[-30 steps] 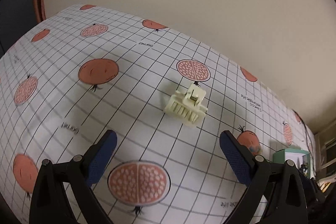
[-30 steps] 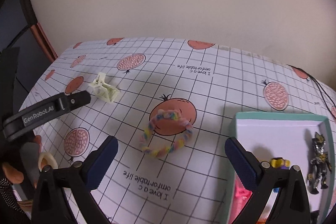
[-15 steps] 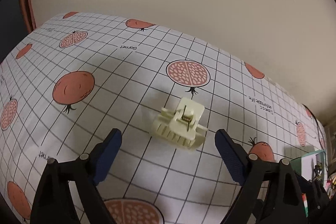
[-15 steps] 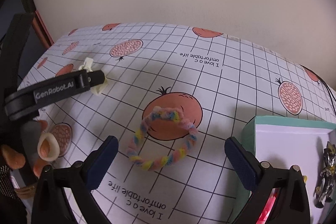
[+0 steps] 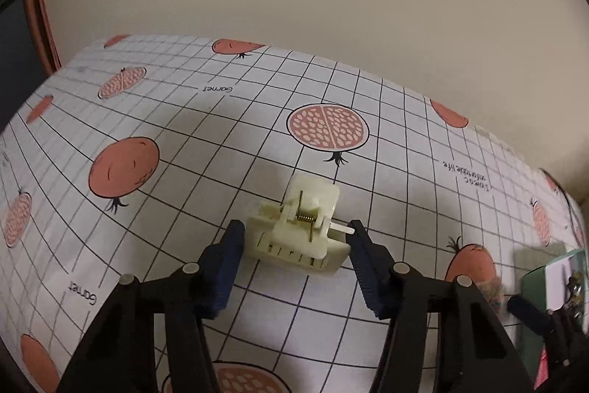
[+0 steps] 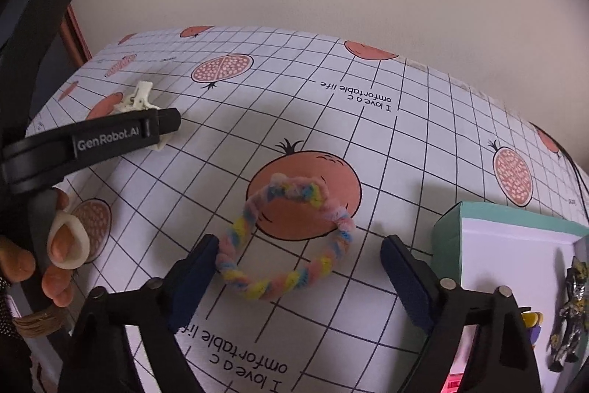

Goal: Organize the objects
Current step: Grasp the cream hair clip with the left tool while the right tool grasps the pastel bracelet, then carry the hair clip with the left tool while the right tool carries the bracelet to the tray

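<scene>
Closed in from a second before — left gripper (image 5: pixel 296 240) now pinching the hair clip (image 5: pixel 299 232) on the tablecloth (image 5: pixel 176 120), right gripper (image 6: pixel 298 255) spread wide around the bracelet (image 6: pixel 285 242) — box (image 6: pixel 511 227) waiting at right.

One hair clip (image 5: pixel 300 231), cream plastic, seen in both views. One braided ring (image 6: pixel 285 242) of pastel fuzzy wire. One box (image 6: pixel 489 223), teal outside and white inside. In the box, one metallic figurine (image 6: pixel 570 312) shows clearly; one small yellow and purple piece (image 6: pixel 532 323) and a bit of something pink at the bottom edge are too hidden to name or count further. Two claws: the left claw (image 5: pixel 296 234) and the right claw (image 6: pixel 298 253), each with two blue-padded fingers. One hand (image 6: pixel 55 245) shows, on the left claw's handle. One table (image 6: pixel 423 142), under a grid cloth printed with pomegranates.
</scene>
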